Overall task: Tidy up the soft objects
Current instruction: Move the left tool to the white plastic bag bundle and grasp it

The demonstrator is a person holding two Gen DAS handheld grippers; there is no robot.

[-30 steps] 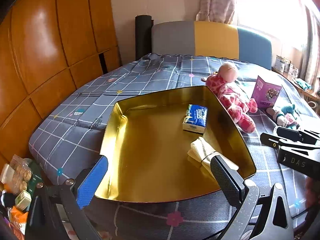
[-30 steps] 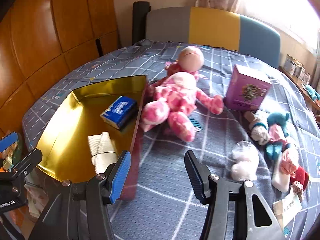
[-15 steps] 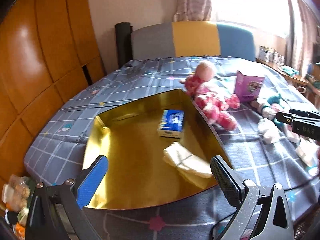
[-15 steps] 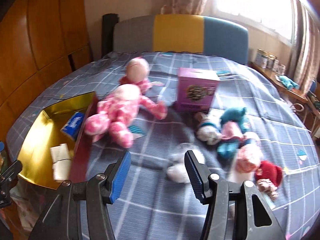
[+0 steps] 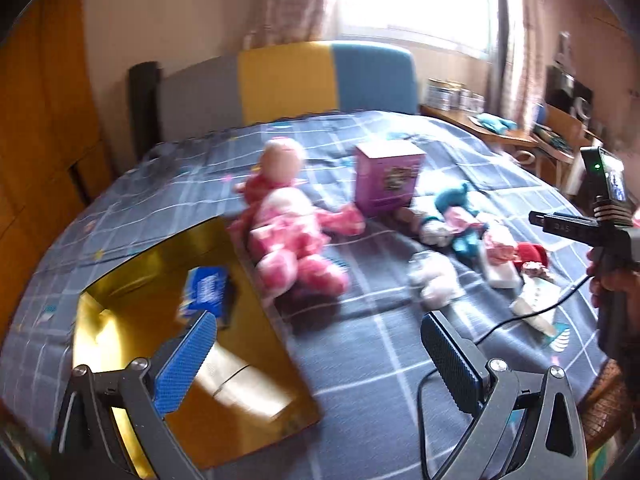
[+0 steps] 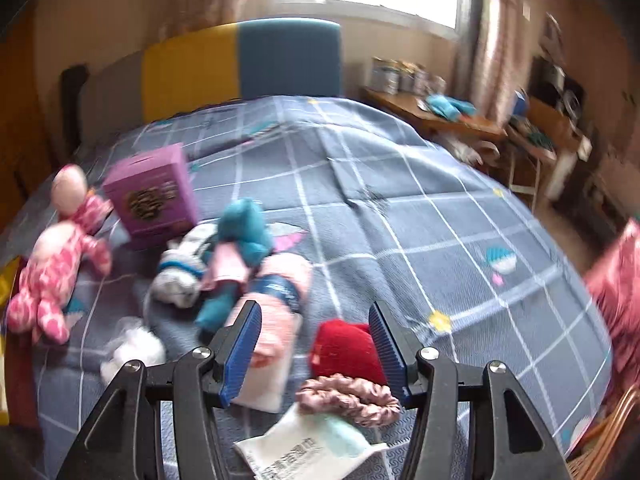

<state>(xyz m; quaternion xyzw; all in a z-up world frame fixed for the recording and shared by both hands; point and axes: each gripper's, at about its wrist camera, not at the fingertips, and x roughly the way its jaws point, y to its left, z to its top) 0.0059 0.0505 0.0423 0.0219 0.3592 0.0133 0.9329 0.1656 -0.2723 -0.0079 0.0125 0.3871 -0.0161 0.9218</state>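
Note:
My left gripper (image 5: 316, 340) is open and empty above the bed, with the gold tray (image 5: 120, 312) under its left finger. In the tray lie a blue tissue pack (image 5: 208, 294) and a folded white cloth (image 5: 236, 380). A pink plush toy (image 5: 288, 224) lies against the tray's right wall. My right gripper (image 6: 316, 320) is open over a pile of small soft things. A red knitted piece (image 6: 344, 348) lies below the gap between its fingers, untouched. Around it are a pink scrunchie (image 6: 348, 398), pink rolled socks (image 6: 280, 280), a teal plush (image 6: 244, 232) and a white fluffy piece (image 6: 132, 348).
A purple box (image 6: 152, 196) stands behind the pile. A white packet (image 6: 308, 448) lies at the near edge of the blue checked bedspread (image 6: 420, 208). A headboard is at the back, a wooden side table (image 6: 432, 120) at the right and wooden panels at the left.
Both views have swung to the right. The tray has slid to the left edge of each view. My right gripper has moved from beside the tray to over the pile of small items.

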